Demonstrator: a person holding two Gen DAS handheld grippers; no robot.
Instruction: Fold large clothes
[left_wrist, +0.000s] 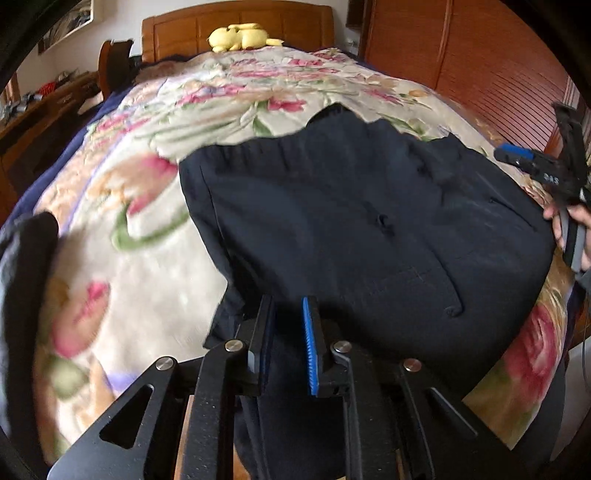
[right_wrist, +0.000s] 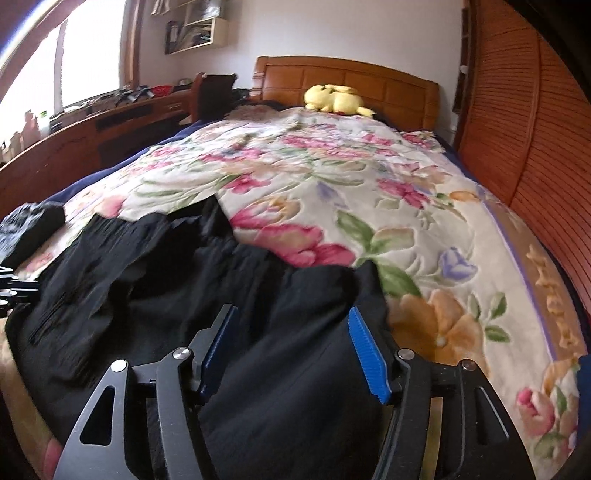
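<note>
We see dark trousers (left_wrist: 369, 229) lying on a bed with a flowery blanket (left_wrist: 155, 206). In the left wrist view the trousers fill the middle and reach out to about 3 o'clock. The waistband sits toward 12 o'clock, and a little button shows near the middle.

Our left gripper (left_wrist: 288, 332) is at 6 o'clock in its own view. Its jaws stand only a little apart, with dark cloth right under them (we cannot tell for sure if the blue pads pinch the cloth or just sit over it).

Our right gripper (right_wrist: 291, 350) is at 6 o'clock in the right wrist view. Its jaws are spread wide and let go, with the trousers (right_wrist: 184, 277) lying loose between the blue pads. The pads do not press on the cloth.

In the left wrist view, a hand (left_wrist: 576, 221) holds that other gripper at 3 o'clock, at the edge of the trousers.

A yellow plush toy (right_wrist: 336, 99) rests by the wooden headboard (right_wrist: 369, 81) at 12 o'clock. Another dark piece of clothing (left_wrist: 26, 280) lies at 9 o'clock in the left wrist view, apart from the trousers.
</note>
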